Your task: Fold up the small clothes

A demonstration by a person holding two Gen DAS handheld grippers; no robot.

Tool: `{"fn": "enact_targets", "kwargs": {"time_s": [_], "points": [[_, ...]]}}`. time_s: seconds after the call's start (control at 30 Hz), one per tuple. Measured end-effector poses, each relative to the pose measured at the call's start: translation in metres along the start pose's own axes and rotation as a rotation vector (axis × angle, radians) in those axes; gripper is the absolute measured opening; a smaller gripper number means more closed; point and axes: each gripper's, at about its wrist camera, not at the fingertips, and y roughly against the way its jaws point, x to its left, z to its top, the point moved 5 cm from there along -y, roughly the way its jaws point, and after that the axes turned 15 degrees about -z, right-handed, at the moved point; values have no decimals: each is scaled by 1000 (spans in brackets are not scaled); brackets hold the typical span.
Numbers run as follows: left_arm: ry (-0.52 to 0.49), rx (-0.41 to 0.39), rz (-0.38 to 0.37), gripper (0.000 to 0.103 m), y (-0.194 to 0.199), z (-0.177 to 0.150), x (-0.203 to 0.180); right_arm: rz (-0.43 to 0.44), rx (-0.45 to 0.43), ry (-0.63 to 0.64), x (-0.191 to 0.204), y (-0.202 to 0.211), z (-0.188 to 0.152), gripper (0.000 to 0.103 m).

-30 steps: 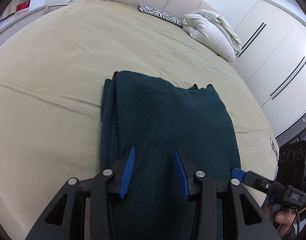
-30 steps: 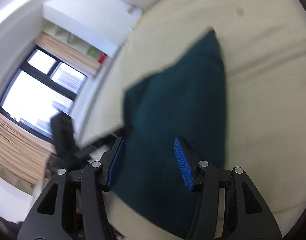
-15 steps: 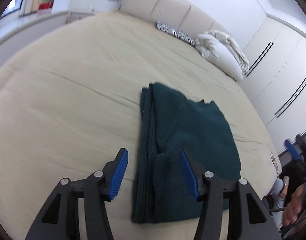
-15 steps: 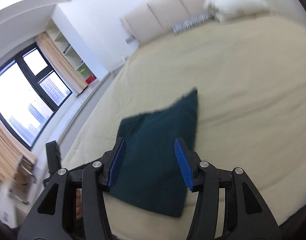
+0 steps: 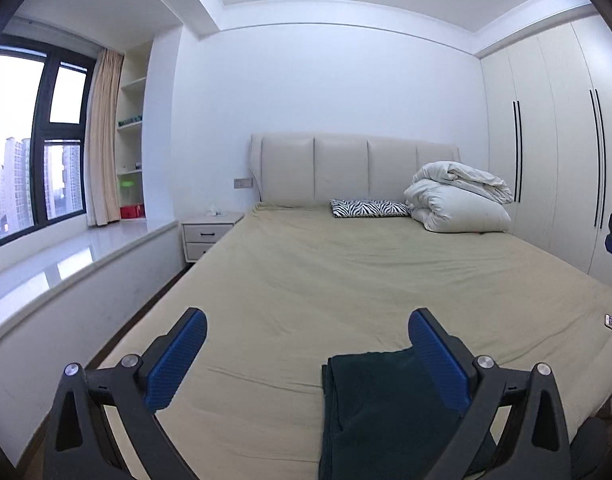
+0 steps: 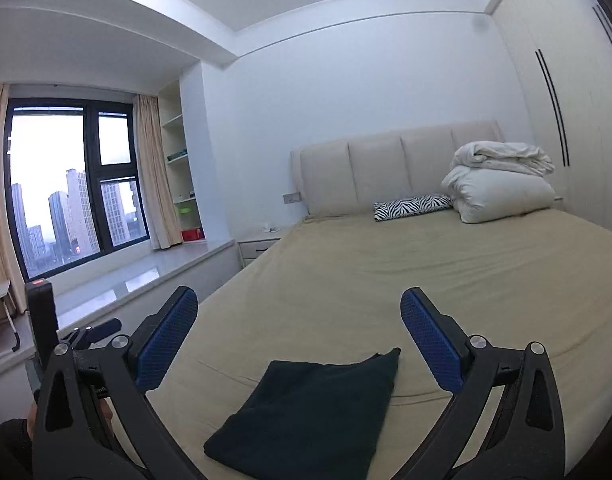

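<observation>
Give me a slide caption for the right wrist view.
Open right gripper raised above the folded dark green garment lying on the beige bed.

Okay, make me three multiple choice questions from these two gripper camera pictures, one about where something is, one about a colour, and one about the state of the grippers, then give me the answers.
1. Where does the folded garment lie?
A. on the near end of the bed
B. on the nightstand
C. against the headboard

2. What colour is the garment?
A. white
B. dark green
C. red

3. How are the two grippers?
A. both shut on the garment
B. one open, one shut
C. both open and holding nothing

Answers:
1. A: it rests on the beige sheet close to the cameras, far from the zebra-print pillow and the white duvet at the head end.
2. B: it shows as deep teal-green cloth in both views.
3. C: the left gripper and the right gripper each show blue pads spread wide with nothing between them.
</observation>
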Motion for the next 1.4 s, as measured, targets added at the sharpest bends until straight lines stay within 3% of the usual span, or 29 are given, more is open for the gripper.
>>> {"fn": "enact_targets", "kwargs": {"time_s": [0.13, 0.3, 0.47, 0.63, 0.83, 1.4], "points": [[-57, 9, 76, 103, 4, 11, -7, -79, 96, 23, -16, -10, -10, 103], [-1, 187, 36, 103, -29, -20, -5, -160, 264, 34, -29, -37, -47, 103], [101, 393, 7, 103, -64, -75, 1, -251, 445, 58, -37, -65, -90, 103], [148, 507, 35, 103, -76, -116, 6, -324, 599, 36, -52, -94, -140, 103], [154, 545, 44, 103, -82, -126, 12, -342, 638, 77, -34, -105, -165, 103], [171, 581, 40, 103, -84, -135, 14, -344, 666, 129, -20, -102, -164, 103]]}}
